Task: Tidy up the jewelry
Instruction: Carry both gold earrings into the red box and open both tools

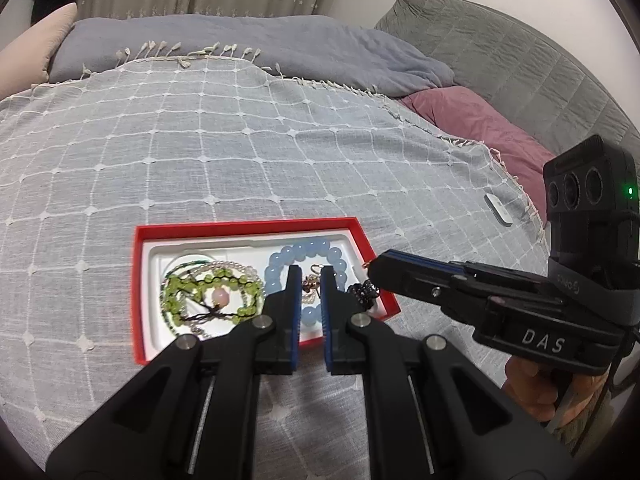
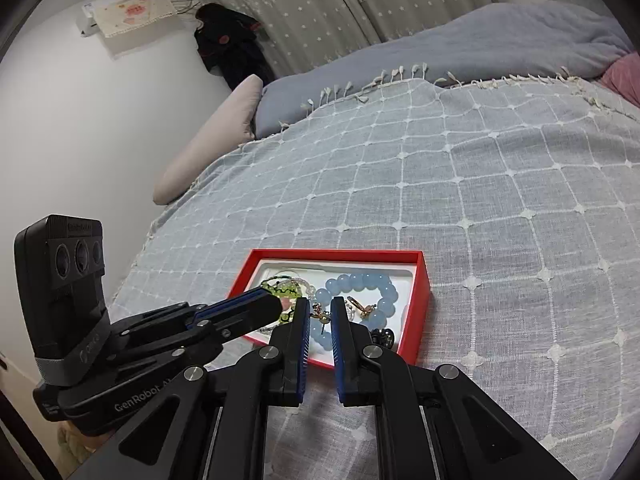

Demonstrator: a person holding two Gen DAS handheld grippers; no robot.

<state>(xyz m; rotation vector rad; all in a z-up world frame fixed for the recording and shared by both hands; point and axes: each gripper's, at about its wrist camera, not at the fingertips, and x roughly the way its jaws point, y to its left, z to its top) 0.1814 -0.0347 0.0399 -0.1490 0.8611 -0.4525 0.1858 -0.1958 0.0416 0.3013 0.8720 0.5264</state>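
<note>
A red box (image 1: 248,227) with a white insert lies on the bedspread; it also shows in the right wrist view (image 2: 416,320). Inside are a blue bead bracelet (image 1: 316,249), a green bead bracelet with a pink bead (image 1: 208,292), pearl strands, small earrings (image 1: 313,280) and a black flower piece (image 1: 363,291). My left gripper (image 1: 311,276) hovers over the box's near side, jaws a little apart and empty. My right gripper (image 2: 321,307) is also slightly open and empty over the blue bracelet (image 2: 360,282) and earrings (image 2: 362,309). Each gripper shows in the other's view from the side.
The box sits on a grey checked bedspread (image 1: 240,140) with a tasselled fringe. A grey-blue duvet (image 1: 248,40), a pink pillow (image 1: 472,120) and a grey headboard (image 1: 520,60) lie beyond. A small white device (image 1: 498,209) rests near the bedspread's right edge. A wall (image 2: 80,140) is at left.
</note>
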